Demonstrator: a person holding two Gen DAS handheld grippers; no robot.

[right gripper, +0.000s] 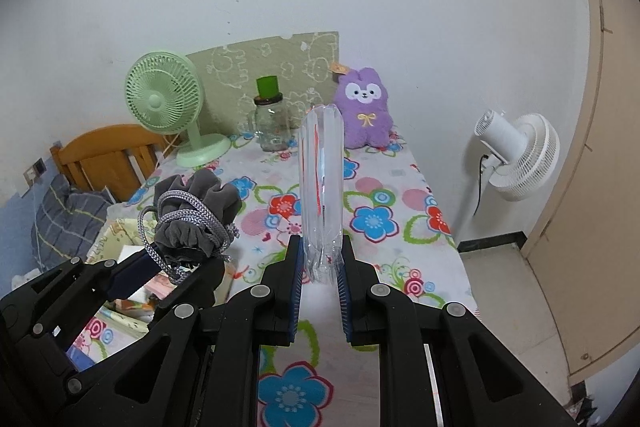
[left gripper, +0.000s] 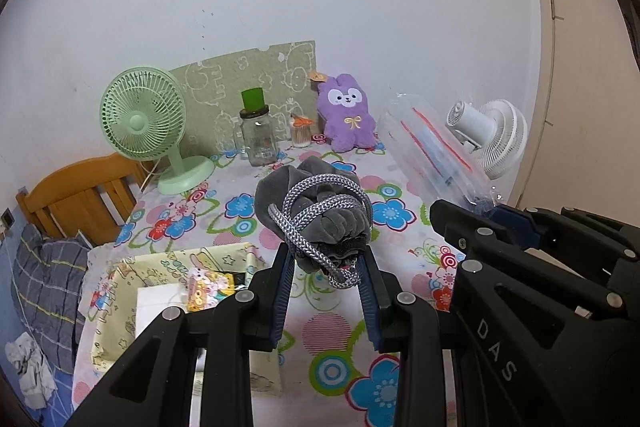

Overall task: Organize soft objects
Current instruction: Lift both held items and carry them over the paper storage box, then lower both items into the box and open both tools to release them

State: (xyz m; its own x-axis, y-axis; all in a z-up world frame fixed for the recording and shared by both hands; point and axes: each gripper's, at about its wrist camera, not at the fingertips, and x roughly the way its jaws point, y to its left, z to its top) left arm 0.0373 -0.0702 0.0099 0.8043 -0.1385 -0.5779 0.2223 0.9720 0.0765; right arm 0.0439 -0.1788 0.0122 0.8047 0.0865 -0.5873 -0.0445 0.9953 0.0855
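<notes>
1. Plainly, the left gripper (left gripper: 326, 263) was clamped on a grey drawstring pouch (left gripper: 316, 203), its jaws narrowed onto the bundled end; the pouch was held up off the floral counter (left gripper: 248, 211), with its grey-white cord (left gripper: 320, 223) wound round it and a loop dangling below the pads.
2. Meanwhile the right gripper (right gripper: 320, 263) was pinched tight on the bottom edge of a clear plastic zip bag (right gripper: 322, 183), which stood upright from the jaws, its long axis running away from the camera toward the purple plush rabbit (right gripper: 364, 115).
3. Judged from this, the coming move turned on one relation: the pouch sat to the left of the bag, near it but apart, at much the same height, with the bag's far end the one that would have to take it. The left gripper was the nearer to the pouch, since it already held it.
4. Whether the bag's far end was open could not be made out; the plastic was transparent and seen edge-on from the right wrist.
5. A patterned box (left gripper: 132, 291) at the counter's near left corner was partly hidden behind the left gripper, its contents unclear.
6. The green fan (left gripper: 144, 123), glass jar (left gripper: 260, 139) and plush stood well back by the wall.
</notes>
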